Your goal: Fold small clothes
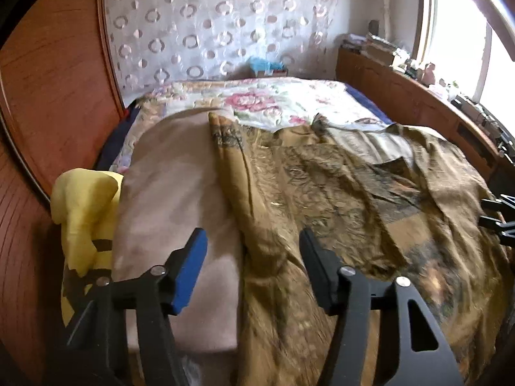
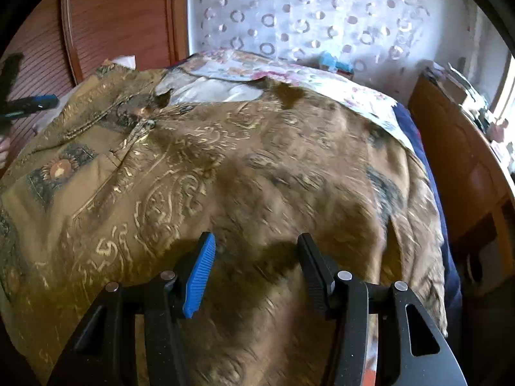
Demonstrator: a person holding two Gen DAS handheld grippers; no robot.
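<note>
Both grippers tilt down over the crumpled golden-brown patterned garment (image 2: 225, 167) spread across the bed. The left gripper (image 1: 254, 251) hangs with jaws apart, nothing between them, over the garment's left edge, where a smooth beige folded cloth (image 1: 173, 199) lies beside it. The right gripper (image 2: 256, 254) hangs over the garment's near part, jaws apart and empty. A soft yellow toy (image 1: 83, 206) sits left of the beige cloth.

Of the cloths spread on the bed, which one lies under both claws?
The brown-gold patterned garment: it lies below both claws' fingers. The plain beige cloth lies only beside the left claw; the floral bedspread is farther off.
</note>
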